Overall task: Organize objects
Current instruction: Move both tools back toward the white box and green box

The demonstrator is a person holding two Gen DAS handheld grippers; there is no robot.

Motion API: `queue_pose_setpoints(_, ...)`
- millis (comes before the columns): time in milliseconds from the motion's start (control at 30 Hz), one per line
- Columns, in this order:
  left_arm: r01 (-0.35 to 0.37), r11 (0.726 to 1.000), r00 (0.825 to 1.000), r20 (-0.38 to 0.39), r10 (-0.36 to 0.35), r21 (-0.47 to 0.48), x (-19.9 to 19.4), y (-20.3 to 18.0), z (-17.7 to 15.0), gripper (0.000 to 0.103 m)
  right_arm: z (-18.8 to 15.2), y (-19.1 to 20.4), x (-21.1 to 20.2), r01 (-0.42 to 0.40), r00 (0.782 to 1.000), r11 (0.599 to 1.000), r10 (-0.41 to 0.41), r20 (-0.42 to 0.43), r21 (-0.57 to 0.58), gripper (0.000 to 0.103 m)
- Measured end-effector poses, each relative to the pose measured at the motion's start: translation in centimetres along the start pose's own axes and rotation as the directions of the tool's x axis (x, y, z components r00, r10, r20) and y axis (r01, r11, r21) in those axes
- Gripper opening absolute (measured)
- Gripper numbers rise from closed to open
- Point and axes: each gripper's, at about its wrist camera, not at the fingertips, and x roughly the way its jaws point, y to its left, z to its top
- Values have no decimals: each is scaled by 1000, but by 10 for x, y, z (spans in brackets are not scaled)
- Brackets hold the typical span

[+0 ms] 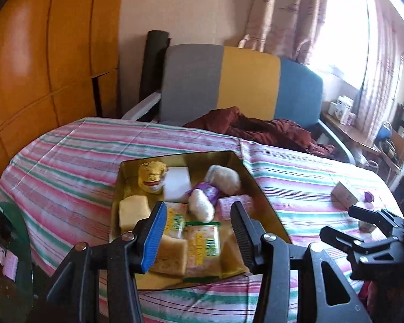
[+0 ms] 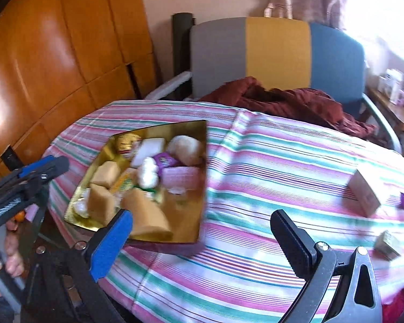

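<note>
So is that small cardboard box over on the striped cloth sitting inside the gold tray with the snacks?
No, the small cardboard box sits on the striped cloth well to the right of the gold tray, apart from it.

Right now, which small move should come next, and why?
Probably move the right gripper toward the small box on the striped cloth. It looks empty, and that box still lies outside the gold tray.

A lived-in home room: striped tablecloth (image 2: 282, 161), tricolour armchair (image 2: 277, 51), curtained window (image 1: 344, 27), wooden wardrobe (image 1: 40, 53).
</note>
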Motion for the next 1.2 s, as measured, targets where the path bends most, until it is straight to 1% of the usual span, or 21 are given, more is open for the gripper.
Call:
queue_pose_setpoints(233,48,996,999,2,-48,79,-3,-35,6,50,-8,-41,-8,104,994,994,-103,-20,45,103)
queue_pose_setpoints(500,109,978,994,-19,-108,177,3,-80,8,50,-17,-92,-14,196,980,974,-190,-60,114,103)
queue_pose_setpoints(667,150,962,989,-38,-145,229,10,-106,10,50,-19,-127,-19,268,963,950,-257,-85,161,103)
queue_pose_setpoints(867,213,934,977,-84,-198,288,24,-142,8,50,-13,-182,-35,364,931,903,-353,-88,226,103)
queue_pose_setpoints(967,252,920,967,-119,-226,299,34,-160,7,50,-11,-217,-43,412,910,867,-405,-85,281,103)
queue_pose_setpoints(1067,298,902,952,-165,-258,313,45,-181,4,50,-18,-259,-47,451,887,803,-449,-103,389,103)
queue_pose_setpoints(1133,317,891,945,-183,-270,324,53,-196,2,50,-31,-288,-50,471,872,739,-473,-125,482,103)
queue_pose_setpoints(1167,323,889,943,-194,-271,326,58,-203,2,50,-41,-301,-52,463,872,704,-470,-135,538,103)
queue_pose_setpoints(1200,334,886,937,-214,-276,322,64,-211,2,50,-50,-314,-52,446,879,665,-452,-151,599,103)
